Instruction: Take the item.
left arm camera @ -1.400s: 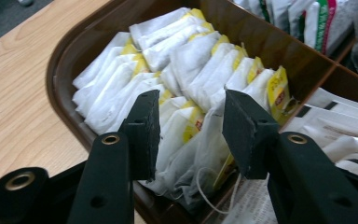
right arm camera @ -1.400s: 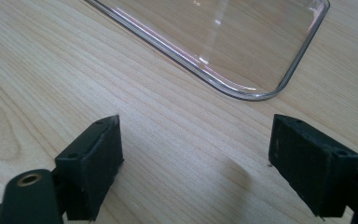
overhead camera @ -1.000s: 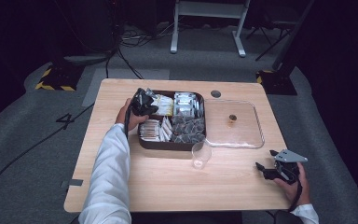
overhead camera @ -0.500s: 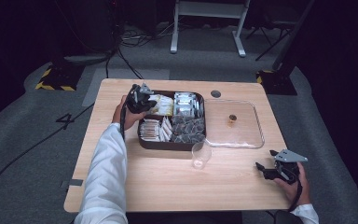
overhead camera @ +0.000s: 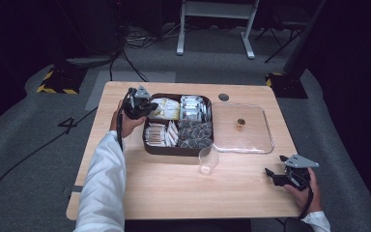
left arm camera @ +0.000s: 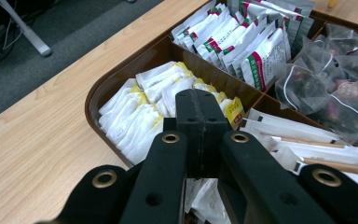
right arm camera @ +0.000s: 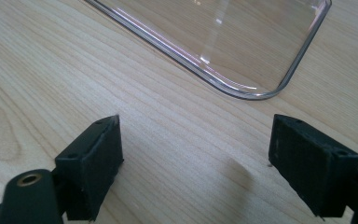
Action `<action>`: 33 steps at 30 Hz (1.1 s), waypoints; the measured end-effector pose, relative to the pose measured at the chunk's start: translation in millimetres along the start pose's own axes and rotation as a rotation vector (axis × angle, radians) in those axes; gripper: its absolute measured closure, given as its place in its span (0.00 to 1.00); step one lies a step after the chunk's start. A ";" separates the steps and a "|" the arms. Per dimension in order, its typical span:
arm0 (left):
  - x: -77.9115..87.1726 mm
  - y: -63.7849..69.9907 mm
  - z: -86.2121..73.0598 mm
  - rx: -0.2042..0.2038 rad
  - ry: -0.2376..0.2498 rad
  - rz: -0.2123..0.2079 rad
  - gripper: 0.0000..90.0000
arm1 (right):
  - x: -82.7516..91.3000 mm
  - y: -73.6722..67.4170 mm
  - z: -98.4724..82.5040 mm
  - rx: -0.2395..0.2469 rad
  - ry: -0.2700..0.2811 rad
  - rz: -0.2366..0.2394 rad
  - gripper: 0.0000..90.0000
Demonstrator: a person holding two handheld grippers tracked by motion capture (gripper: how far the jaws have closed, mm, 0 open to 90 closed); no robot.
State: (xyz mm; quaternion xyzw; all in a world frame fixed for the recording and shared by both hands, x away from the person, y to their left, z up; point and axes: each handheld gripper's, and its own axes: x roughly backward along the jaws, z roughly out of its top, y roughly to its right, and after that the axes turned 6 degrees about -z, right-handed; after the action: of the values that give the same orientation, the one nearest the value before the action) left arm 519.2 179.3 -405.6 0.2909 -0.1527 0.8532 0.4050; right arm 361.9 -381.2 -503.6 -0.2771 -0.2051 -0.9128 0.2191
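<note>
Tea-bag tray (overhead camera: 147, 145): we see the left gripper (left arm camera: 200, 105) pressed closed, empty, above yellow sachets (left arm camera: 140, 116). Our right gripper (right arm camera: 196, 163) gapes wide beside the clear lid (right arm camera: 242, 42).

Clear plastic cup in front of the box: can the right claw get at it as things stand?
Probably yes. The right claw is open and empty, and bare table lies between it and the cup, which stands upright and apart from the box and the clear lid.
</note>
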 end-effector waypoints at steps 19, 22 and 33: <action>32.0 14.1 -5.1 -0.006 0.060 -0.012 1.00 | -0.2 0.4 0.1 -0.004 -0.002 0.003 0.20; 34.6 16.8 -6.9 -0.004 0.060 -0.019 1.00 | -0.2 0.4 0.1 -0.005 -0.003 0.003 0.19; 46.2 33.7 -4.1 -0.028 0.084 -0.047 1.00 | -0.2 0.4 0.1 -0.004 -0.002 0.002 0.19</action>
State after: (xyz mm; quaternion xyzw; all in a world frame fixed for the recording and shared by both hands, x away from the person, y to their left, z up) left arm 468.2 188.1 -381.1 0.2528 -0.1409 0.8527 0.4350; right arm 362.3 -381.4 -503.5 -0.2788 -0.2030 -0.9127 0.2191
